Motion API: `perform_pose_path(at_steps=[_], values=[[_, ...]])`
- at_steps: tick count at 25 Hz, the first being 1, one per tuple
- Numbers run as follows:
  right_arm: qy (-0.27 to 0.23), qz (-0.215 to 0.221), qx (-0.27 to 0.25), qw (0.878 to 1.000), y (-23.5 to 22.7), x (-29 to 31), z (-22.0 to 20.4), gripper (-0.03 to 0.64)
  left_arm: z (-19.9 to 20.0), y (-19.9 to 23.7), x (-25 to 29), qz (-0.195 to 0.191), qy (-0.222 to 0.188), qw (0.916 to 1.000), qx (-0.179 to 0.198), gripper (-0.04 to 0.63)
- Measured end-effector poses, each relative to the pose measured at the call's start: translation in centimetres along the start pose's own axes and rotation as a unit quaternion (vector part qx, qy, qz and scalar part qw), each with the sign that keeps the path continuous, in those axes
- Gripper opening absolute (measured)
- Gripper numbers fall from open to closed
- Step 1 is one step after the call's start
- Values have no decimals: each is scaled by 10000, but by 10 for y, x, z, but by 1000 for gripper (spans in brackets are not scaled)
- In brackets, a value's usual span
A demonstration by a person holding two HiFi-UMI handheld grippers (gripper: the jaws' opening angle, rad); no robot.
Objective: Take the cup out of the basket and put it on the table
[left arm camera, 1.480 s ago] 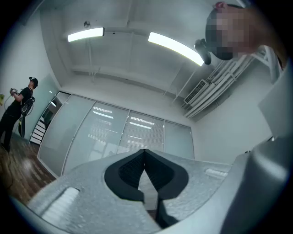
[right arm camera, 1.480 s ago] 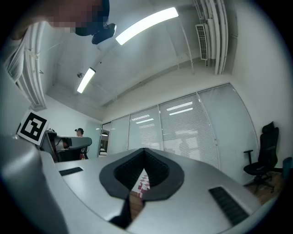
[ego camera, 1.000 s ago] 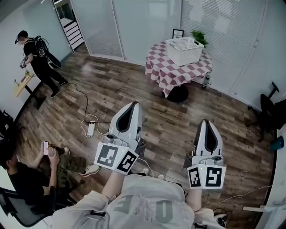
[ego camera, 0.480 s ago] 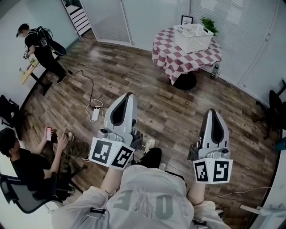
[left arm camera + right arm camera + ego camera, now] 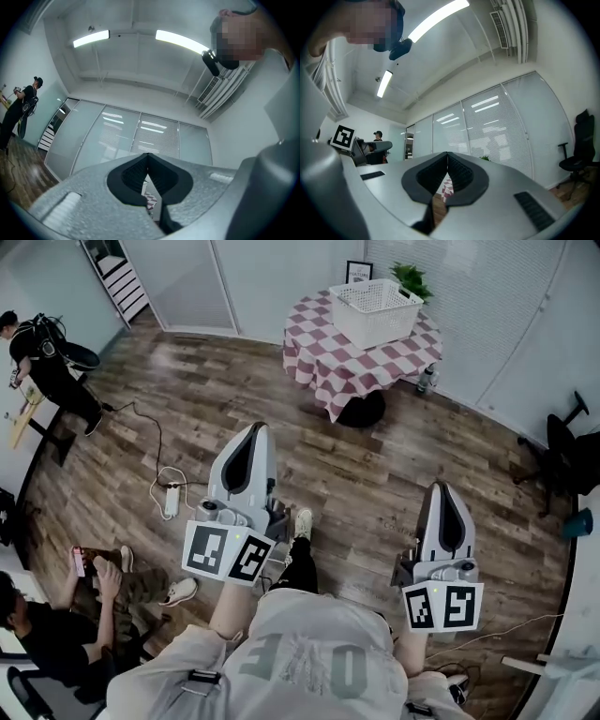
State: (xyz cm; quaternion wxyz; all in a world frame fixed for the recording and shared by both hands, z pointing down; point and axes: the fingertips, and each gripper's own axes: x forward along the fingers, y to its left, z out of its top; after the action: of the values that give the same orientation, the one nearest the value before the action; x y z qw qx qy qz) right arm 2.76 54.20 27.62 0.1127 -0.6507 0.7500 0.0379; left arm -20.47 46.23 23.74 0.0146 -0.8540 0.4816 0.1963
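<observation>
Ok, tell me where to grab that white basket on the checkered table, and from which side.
Take the white basket by its top rim, on the side facing you, coming down from above. It stands upright and open-topped on the checkered table, so the thin rim is likely easier to pinch than its broad latticed walls.

The person wore a pale grey T-shirt printed with large darker grey characters, dark trousers and a white shoe. The left gripper and right gripper had smooth silver-grey shells, black ribbed pads and cubes bearing black-and-white square markers.
</observation>
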Motion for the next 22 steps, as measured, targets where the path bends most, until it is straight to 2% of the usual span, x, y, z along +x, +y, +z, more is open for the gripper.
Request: perform_pose_path(at_steps=[8, 13, 17, 22], values=[[34, -698, -2, 9976, -40, 117, -19, 9, -33, 51, 118, -544, 100, 9984, -145, 5], [148, -705, -131, 9973, -38, 201, -18, 9, -32, 99, 185, -660, 84, 9974, -267, 5], [99, -642, -195, 9977, -30, 266, -27, 9, -35, 131, 232, -759, -24, 9969, -195, 5], [168, -586, -63, 9981, -20, 327, -50, 9, -48, 163, 275, -907, 101, 9957, -129, 5]])
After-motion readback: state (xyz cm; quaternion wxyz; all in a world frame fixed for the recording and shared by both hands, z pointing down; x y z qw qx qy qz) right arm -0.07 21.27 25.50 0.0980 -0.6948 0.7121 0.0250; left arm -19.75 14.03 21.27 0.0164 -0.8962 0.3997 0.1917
